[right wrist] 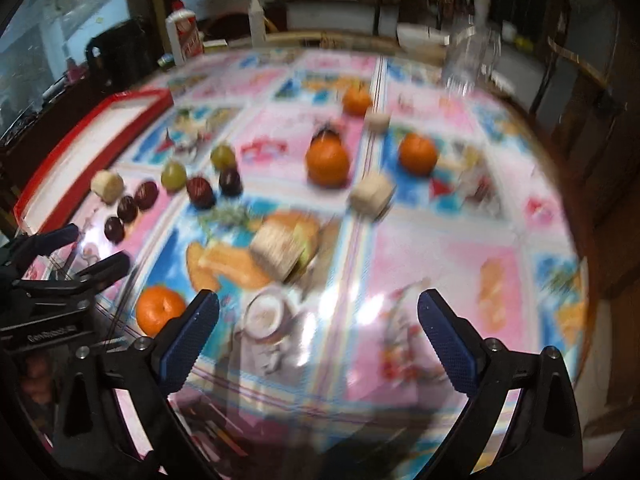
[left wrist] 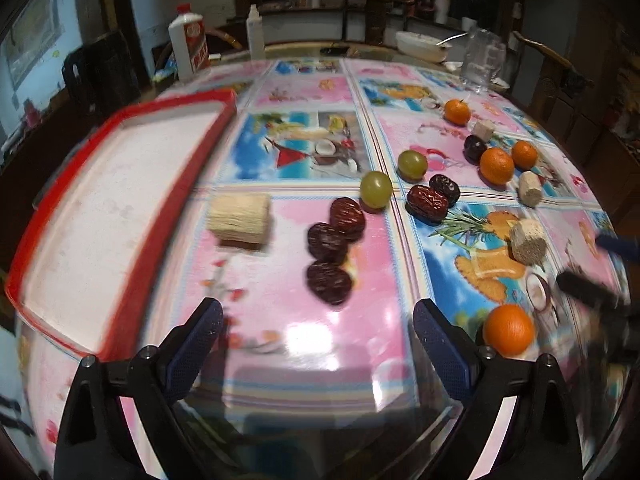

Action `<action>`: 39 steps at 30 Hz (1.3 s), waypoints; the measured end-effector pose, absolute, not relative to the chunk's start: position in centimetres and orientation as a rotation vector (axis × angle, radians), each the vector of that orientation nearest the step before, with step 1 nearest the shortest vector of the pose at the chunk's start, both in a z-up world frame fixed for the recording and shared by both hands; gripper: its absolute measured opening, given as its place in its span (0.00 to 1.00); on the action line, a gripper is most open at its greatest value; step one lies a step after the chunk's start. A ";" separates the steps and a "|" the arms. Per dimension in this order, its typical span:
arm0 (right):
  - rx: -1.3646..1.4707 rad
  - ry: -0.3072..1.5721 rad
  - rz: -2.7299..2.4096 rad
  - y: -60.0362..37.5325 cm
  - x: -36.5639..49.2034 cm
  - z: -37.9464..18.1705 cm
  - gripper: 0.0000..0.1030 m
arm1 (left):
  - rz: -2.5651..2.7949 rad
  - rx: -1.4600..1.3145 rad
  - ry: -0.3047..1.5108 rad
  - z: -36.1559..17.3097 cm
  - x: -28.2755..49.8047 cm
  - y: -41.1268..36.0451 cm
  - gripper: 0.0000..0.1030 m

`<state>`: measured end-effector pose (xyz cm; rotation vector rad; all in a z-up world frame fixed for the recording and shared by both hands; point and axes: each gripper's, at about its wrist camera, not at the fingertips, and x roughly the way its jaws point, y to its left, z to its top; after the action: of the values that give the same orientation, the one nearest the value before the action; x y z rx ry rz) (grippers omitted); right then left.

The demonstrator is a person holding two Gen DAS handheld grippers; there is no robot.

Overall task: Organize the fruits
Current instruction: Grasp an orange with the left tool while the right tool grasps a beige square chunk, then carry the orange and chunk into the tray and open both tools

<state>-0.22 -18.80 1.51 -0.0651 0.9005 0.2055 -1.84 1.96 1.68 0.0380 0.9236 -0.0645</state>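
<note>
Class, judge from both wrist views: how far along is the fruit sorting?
Done: nothing visible; the red-rimmed tray holds no fruit. In hand: nothing; the left tool and right tool are both open above the table. Left: everything, including the oranges, green grapes, red dates and pale cut pieces scattered on the tablecloth.

I see a red-rimmed white tray, orange tangerines, green grapes, dark red dates, and pink-and-blue picture-tiled worktop.
</note>
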 end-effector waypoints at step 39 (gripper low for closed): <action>-0.041 0.983 0.414 -20.3 2.1 0.2 0.34 | -0.480 0.101 1.031 1.2 -2.1 -6.3 0.31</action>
<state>2.13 -20.25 0.16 -0.0408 0.9830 0.4141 -2.06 -6.28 1.22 0.1010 1.0310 -0.4796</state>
